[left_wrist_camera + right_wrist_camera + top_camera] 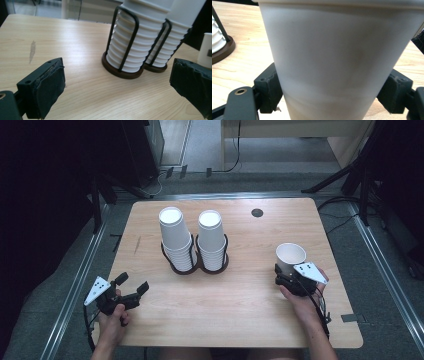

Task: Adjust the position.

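A white paper cup (290, 255) stands upright, mouth up, near the table's right edge. My right gripper (283, 273) is shut on its lower wall. In the right gripper view the cup (337, 62) fills the gap, and the right gripper (334, 92) presses a pad on each side of it. At the front left my left gripper (132, 283) is open and holds nothing. It points toward two stacks of upside-down white cups (175, 240) (211, 237). They sit in a black wire holder (195, 268) at the table's middle. In the left gripper view the left gripper (117, 85) frames the stacks (135, 37).
The light wooden table (240, 315) has a round black grommet (257, 212) at the back and a grey scuff (137, 245) on the left. Metal rails and grey floor run along both sides. The held cup (206, 50) shows at the far right of the left gripper view.
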Demonstrator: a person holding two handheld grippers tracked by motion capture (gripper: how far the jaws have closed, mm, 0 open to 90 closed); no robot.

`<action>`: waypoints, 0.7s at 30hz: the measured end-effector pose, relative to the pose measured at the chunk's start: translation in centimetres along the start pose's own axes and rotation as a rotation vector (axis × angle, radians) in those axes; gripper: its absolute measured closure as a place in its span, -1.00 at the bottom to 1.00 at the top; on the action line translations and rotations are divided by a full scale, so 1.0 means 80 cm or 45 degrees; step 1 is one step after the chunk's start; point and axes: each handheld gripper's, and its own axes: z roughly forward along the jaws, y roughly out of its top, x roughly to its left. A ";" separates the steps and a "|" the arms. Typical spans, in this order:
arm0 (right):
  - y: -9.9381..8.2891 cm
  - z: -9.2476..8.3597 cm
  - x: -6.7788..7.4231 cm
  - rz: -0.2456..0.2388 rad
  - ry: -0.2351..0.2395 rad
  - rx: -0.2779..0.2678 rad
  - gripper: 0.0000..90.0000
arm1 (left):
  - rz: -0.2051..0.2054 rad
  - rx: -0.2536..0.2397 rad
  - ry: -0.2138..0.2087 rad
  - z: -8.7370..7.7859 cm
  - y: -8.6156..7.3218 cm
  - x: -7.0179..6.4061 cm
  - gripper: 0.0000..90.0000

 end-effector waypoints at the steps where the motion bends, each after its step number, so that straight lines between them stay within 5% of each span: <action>1: 0.000 0.001 0.000 -0.002 0.001 0.002 -0.57 | -0.016 -0.001 0.004 0.000 0.000 0.001 -1.00; 7: -0.001 0.003 0.002 -0.021 0.002 0.014 -0.59 | -0.043 0.003 0.021 0.000 -0.001 0.006 -1.00; 17: 0.001 0.001 -0.003 0.019 0.093 0.012 -0.72 | -0.038 0.012 -0.003 0.001 0.000 0.001 -1.00; 21: 0.003 -0.003 -0.006 0.060 0.127 -0.006 -0.96 | -0.040 0.013 -0.005 0.001 -0.001 0.001 -1.00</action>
